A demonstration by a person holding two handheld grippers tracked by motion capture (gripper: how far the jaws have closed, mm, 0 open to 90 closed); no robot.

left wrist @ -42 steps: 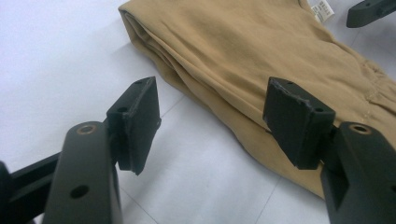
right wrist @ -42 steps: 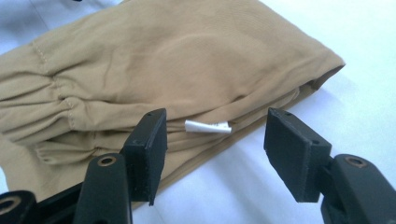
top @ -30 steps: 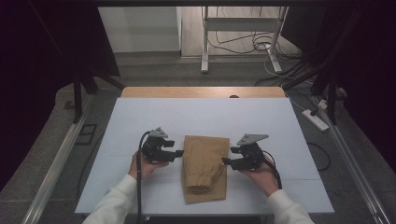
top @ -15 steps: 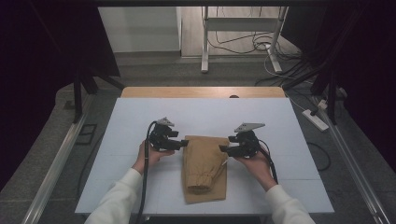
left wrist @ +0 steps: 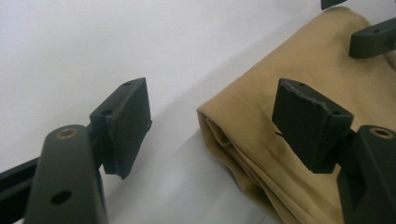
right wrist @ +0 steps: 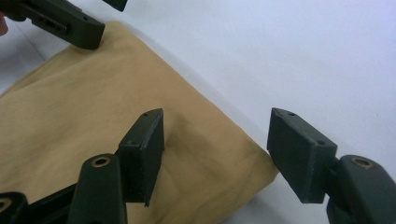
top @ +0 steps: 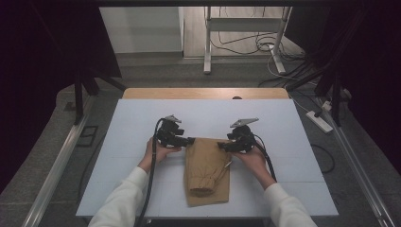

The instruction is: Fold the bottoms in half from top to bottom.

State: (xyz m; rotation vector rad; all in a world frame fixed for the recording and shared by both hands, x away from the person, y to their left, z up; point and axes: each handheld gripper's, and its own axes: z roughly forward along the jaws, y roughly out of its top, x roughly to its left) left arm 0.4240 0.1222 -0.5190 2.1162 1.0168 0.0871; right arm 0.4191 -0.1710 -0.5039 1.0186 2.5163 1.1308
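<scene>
A folded tan garment point(top: 207, 170) lies on the white table point(top: 283, 123), its long side running away from me. My left gripper point(top: 190, 140) is at the garment's far left corner. In the left gripper view, that gripper point(left wrist: 215, 107) is open and its jaws have just been opening; one pad hangs over the table and the other over the tan cloth point(left wrist: 252, 107), with the folded corner between them, unpressed. My right gripper point(top: 221, 144) is at the far right corner. In the right gripper view, it point(right wrist: 219, 140) is open astride the cloth's corner point(right wrist: 84, 116).
Bare white tabletop surrounds the garment on all sides. A wooden strip point(top: 203, 93) borders the far edge of the table. Beyond it are a metal frame and cables on the floor point(top: 265, 47). Each gripper view shows the other gripper's jaws over the cloth point(left wrist: 373, 37) point(right wrist: 70, 23).
Both grippers have slid away from me along the garment's sides, from about its middle to its far corners. The left jaws stand wider. The garment has stayed put.
</scene>
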